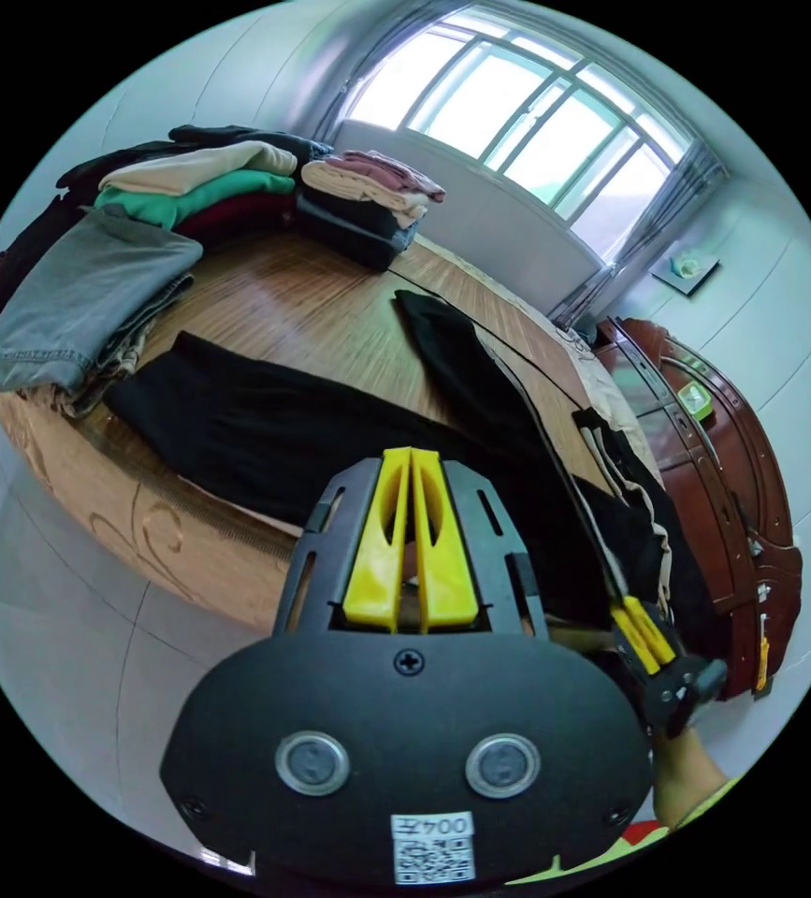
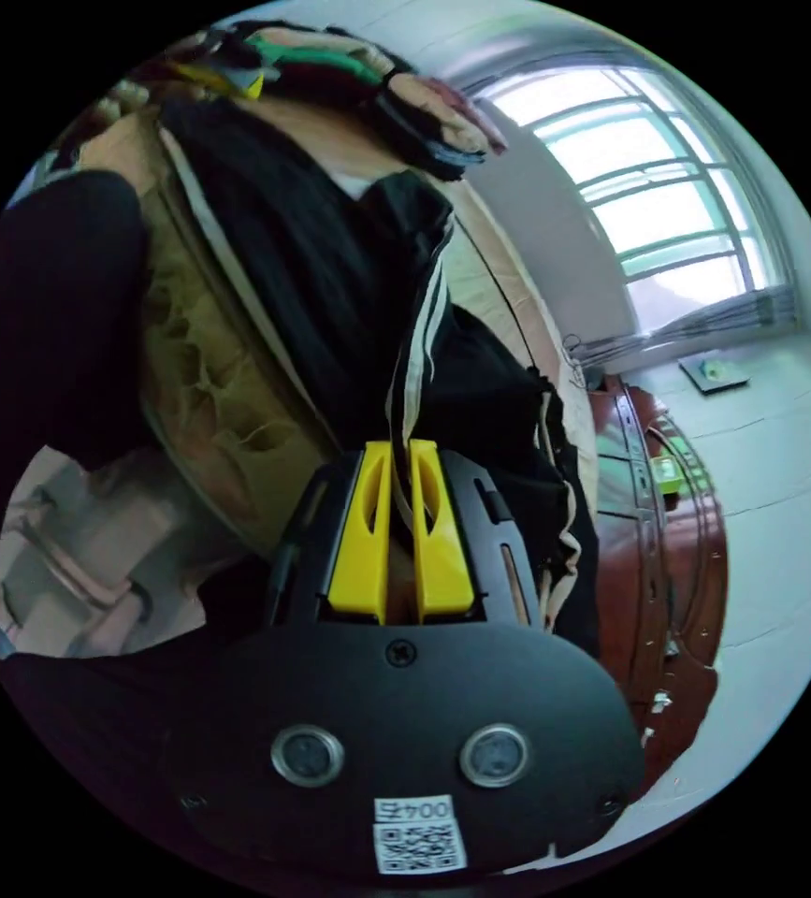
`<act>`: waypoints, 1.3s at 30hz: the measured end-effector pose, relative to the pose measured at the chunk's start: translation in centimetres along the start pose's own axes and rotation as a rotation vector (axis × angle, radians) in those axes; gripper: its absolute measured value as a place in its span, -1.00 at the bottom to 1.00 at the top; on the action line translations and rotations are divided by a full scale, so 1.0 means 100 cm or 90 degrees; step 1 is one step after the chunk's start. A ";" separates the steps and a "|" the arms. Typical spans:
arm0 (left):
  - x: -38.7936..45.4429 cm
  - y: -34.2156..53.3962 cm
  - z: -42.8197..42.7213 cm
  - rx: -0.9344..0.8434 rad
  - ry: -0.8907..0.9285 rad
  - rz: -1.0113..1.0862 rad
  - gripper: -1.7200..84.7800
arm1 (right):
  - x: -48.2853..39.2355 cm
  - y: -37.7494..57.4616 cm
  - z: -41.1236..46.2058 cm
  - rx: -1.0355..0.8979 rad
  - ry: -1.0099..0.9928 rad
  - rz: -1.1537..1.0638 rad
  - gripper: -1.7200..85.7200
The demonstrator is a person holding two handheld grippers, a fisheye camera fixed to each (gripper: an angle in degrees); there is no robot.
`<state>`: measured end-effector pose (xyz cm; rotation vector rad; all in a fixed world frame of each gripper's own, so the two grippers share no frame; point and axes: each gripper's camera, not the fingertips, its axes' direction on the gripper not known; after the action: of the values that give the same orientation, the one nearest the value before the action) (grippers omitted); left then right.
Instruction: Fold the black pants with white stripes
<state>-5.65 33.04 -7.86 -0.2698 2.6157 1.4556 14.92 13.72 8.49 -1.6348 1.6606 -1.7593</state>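
In the left gripper view, the left gripper (image 1: 412, 458) stands nearest, its two yellow jaws pressed together with no gap and no cloth seen between them; it hovers over the near edge of the wooden table (image 1: 293, 299). Just beyond its tips the black pants (image 1: 265, 435) lie spread across the table, one leg stretched flat toward the left, the other leg running away toward the far side. At the right of the same view the right gripper (image 1: 646, 634) sits beside the table edge, held by a hand (image 1: 686, 776), with a taut fold of the pants rising from its closed jaws. In the right gripper view, the jaws are closed on the white-striped side seam (image 2: 414, 365) of the pants, the striped cloth entering between both yellow jaws and the rest of the garment draping over the table edge beyond. Farther back on the table, a folded grey garment (image 1: 82, 304) lies at the left edge, and behind it stands a pile of folded clothes (image 1: 209, 182) in cream, green and dark red, with a second pile (image 1: 368, 201) beside it. A dark red cabinet (image 1: 723, 486) stands against the wall at the right, and a window (image 1: 527, 122) fills the far wall.
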 end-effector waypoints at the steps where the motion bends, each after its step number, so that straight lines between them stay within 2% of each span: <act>1: 0.002 0.010 0.003 -0.012 -0.005 0.004 -0.96 | -0.013 0.012 0.006 -0.025 0.037 -0.024 -0.85; 3: 0.003 0.022 0.006 -0.018 -0.005 0.000 -0.96 | -0.014 0.031 0.003 -0.025 0.067 -0.009 -0.85; 6: 0.008 0.033 0.007 -0.022 0.010 0.001 -0.95 | 0.030 0.084 -0.011 -0.002 -0.027 0.123 -0.78; 9: 0.016 0.042 0.007 -0.026 0.022 0.024 -0.94 | 0.098 0.183 -0.017 0.045 -0.139 0.328 -0.72; 11: 0.023 0.046 0.012 -0.039 0.046 0.044 -0.92 | 0.153 0.301 0.002 0.056 -0.204 0.573 -0.71; 12: 0.029 0.048 0.018 -0.054 0.066 0.061 -0.90 | 0.165 0.334 0.011 0.058 -0.237 0.633 -0.70; 14: 0.041 0.050 0.030 -0.079 0.090 0.088 -0.85 | 0.192 0.457 0.058 0.076 -0.417 0.835 -0.71; 17: 0.072 0.045 0.063 -0.139 0.123 0.131 -0.74 | 0.188 0.561 0.106 0.112 -0.564 0.987 -0.71; 20: 0.107 0.030 0.101 -0.198 0.141 0.172 -0.65 | 0.166 0.626 0.150 0.155 -0.694 1.103 -0.69; 23: 0.136 0.007 0.136 -0.232 0.142 0.173 -0.59 | 0.150 0.666 0.181 0.181 -0.743 1.166 -0.67; 26: 0.155 -0.022 0.169 -0.267 0.139 0.143 -0.53 | 0.150 0.692 0.201 0.175 -0.735 1.183 -0.64; 29: 0.175 -0.047 0.197 -0.287 0.086 0.144 -0.49 | 0.152 0.721 0.220 0.120 -0.708 1.228 -0.67; 33: 0.201 -0.073 0.231 -0.316 0.009 0.172 -0.47 | 0.156 0.746 0.242 0.102 -0.743 1.242 -0.72; 39: 0.220 -0.098 0.269 -0.386 -0.125 0.231 -0.58 | 0.187 0.770 0.248 0.061 -0.742 1.218 -0.81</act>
<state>-24.10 48.91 -34.59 0.2974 2.0814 2.2411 -10.34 -40.20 -49.35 -0.1799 1.2863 0.1366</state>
